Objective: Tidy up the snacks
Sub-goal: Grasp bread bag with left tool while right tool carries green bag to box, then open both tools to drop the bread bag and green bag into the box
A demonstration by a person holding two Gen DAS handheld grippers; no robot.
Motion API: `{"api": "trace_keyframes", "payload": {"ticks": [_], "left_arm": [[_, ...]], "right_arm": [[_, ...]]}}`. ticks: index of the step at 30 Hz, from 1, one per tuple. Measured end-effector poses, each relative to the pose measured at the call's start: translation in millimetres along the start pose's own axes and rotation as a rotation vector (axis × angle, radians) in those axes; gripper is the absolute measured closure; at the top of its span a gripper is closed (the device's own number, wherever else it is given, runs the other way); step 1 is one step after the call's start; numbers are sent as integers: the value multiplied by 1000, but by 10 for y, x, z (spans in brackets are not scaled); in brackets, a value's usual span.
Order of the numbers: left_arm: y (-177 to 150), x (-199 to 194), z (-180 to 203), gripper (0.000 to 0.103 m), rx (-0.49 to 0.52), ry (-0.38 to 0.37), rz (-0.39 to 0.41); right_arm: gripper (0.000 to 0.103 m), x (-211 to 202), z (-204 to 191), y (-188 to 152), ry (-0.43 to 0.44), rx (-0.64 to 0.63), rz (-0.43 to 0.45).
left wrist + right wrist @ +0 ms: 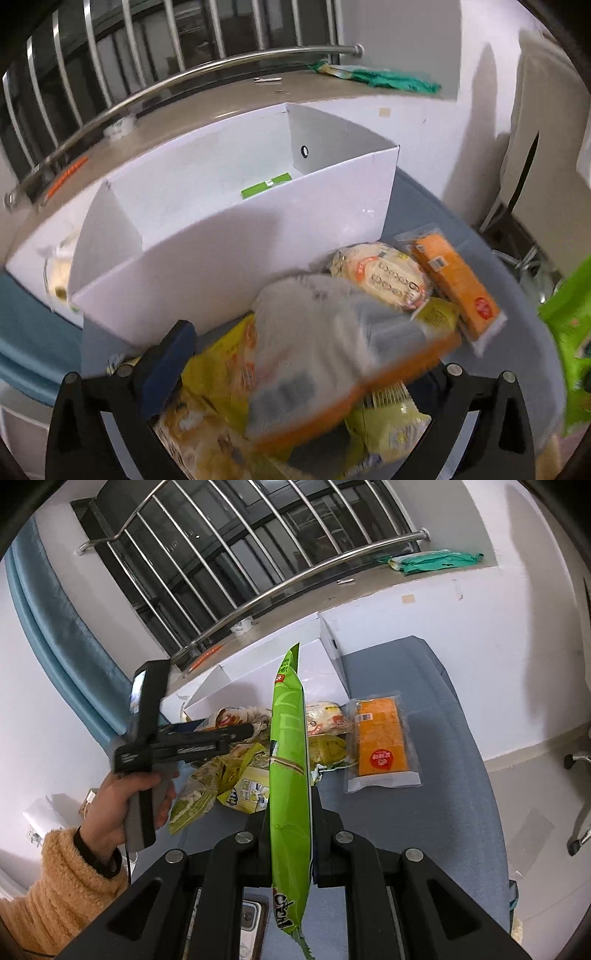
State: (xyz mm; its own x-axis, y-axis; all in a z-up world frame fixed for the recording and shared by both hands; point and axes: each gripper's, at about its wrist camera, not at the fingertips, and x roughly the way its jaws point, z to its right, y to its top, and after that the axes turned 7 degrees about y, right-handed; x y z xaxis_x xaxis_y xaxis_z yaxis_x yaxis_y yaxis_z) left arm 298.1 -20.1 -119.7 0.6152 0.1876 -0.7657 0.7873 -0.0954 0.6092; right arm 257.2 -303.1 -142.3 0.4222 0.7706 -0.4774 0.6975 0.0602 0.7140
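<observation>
My left gripper [303, 354] hangs over the snack pile with its jaws spread wide; a blurred clear-and-orange packet [332, 362] lies between the fingers, and I cannot tell if they touch it. The left gripper also shows in the right wrist view [243, 731]. My right gripper [290, 812] is shut on a green snack bag [290, 746], held upright on edge above the table. The pile holds yellow-green packets [236, 775], a round white cake packet [384, 277] and an orange packet [380, 744]. A white divided box [229, 206] stands behind the pile.
The snacks lie on a blue-grey table [424, 830]. Behind the box is a windowsill with a steel rail [184, 81] and a green wrapper [436, 561]. A blue curtain [48, 627] hangs at the left. A chair base [580, 794] stands at the right.
</observation>
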Motion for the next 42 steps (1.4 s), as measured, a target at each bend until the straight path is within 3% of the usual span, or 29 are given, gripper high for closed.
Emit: {"api": "trace_keyframes", "payload": {"ticks": [2,3,6,17,24,32,36,42], "left_arm": [[65,15,32,23,21,-53,9],[81,34,27,46,15,-75,-14],[90,21,4,50,13,-82,-38],[-10,-608,-253,52,-33,-145,103],[115,-1148,-583,52,-66,-125,249],[535,-1207,-1142,52,-167,-72,365],[765,-950,-1371,52,-220,-43,347],[884,-501,-1567,51,-253,7,281]], "right_arm": [[90,-21,22,-9,-4,4,-1],[90,-34,36,-14,-5,7,-1],[90,-71,100,-30,-10,24,1],[90,3,37,-11,8,13,-5],[90,117,-186,196,26,-50,4],[90,457,-615,1051,56,-167,54],[90,833,-774,1577,34,-176,38],[90,1664,-768,2226,-85,-181,-43]]}}
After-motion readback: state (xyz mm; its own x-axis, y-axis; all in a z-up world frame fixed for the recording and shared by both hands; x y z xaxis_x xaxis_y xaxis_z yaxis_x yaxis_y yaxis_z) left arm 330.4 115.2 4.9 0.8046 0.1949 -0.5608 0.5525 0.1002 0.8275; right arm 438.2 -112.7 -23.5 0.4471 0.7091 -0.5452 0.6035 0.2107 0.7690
